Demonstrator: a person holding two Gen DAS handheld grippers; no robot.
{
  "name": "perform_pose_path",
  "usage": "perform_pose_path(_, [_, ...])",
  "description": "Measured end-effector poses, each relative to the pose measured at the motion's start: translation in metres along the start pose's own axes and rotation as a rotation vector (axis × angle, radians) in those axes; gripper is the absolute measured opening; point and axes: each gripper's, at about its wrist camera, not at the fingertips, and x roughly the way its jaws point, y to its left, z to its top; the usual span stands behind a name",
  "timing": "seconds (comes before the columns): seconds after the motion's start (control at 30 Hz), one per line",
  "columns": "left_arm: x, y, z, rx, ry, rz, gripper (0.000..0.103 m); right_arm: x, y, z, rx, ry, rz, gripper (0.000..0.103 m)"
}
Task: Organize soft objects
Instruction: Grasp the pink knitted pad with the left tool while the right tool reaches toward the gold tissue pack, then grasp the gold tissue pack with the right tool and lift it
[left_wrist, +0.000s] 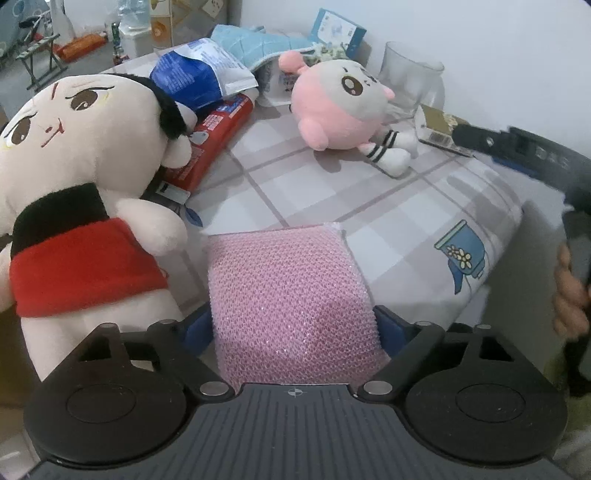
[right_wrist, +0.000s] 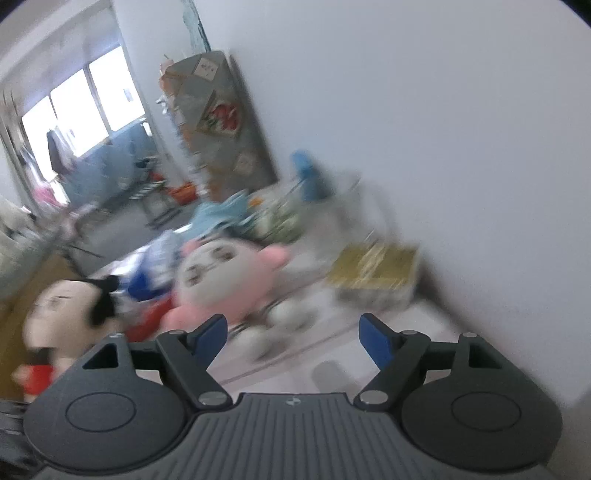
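A pink mesh sponge (left_wrist: 284, 280) fills the gap between the blue pads of my left gripper (left_wrist: 291, 325), which is shut on it just above the checked tablecloth (left_wrist: 369, 192). A white plush doll (left_wrist: 81, 147) with black hair and a red top leans close on the left, touching nothing of the gripper. A pink and grey plush (left_wrist: 332, 107) lies farther back. In the blurred right wrist view my right gripper (right_wrist: 293, 336) is open and empty, above the table, facing the pink plush (right_wrist: 221, 280) and the white doll (right_wrist: 59, 310).
Behind the doll lie a red package (left_wrist: 218, 129), a blue bag (left_wrist: 192, 77) and a light blue cloth (left_wrist: 258, 44). A glass jug (left_wrist: 410, 77) and a gold box (left_wrist: 439, 125) stand by the wall. A person's hand (left_wrist: 569, 295) shows past the table's right edge.
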Motion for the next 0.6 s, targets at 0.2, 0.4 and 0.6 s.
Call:
perform_pose_path(0.2, [-0.001, 0.001, -0.002, 0.001, -0.005, -0.005, 0.085, 0.023, -0.01, 0.016, -0.061, -0.066, -0.162, 0.073])
perform_pose_path(0.4, [-0.002, 0.002, -0.002, 0.006, -0.004, -0.015, 0.085, 0.048, -0.016, 0.021, -0.041, -0.092, -0.263, 0.073])
perform_pose_path(0.6, [-0.004, 0.005, -0.002, 0.012, -0.006, -0.03, 0.085, 0.073, -0.017, 0.025, -0.045, -0.069, -0.34, 0.073])
